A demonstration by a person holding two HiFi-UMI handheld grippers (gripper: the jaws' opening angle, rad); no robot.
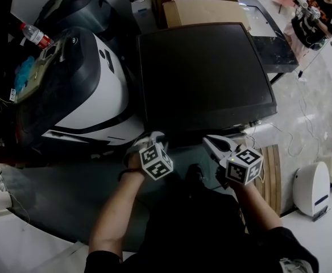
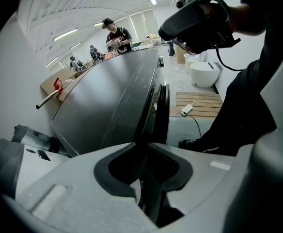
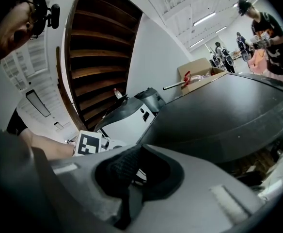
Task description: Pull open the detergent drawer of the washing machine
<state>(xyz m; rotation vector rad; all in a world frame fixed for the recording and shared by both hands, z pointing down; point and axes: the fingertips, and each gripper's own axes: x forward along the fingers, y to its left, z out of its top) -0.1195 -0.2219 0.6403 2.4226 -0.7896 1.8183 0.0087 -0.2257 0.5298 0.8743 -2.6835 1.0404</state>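
The person wears a black top (image 1: 211,232) with short sleeves (image 1: 104,260). A small white print (image 1: 294,264) sits on the right shoulder. A thin dark band (image 1: 128,173) goes round the left wrist. On the head is a black camera (image 2: 196,14), and a thin black cable (image 2: 219,62) comes off it.

The left tongs (image 1: 148,139) and the right tongs (image 1: 212,142) are light grey. Each has a white cube (image 1: 156,161) with black square marks on every side. Up close the tongs are smooth grey plastic with black pads (image 2: 105,174) inside. The pads (image 3: 119,166) on the right tongs have a bumpy net look.
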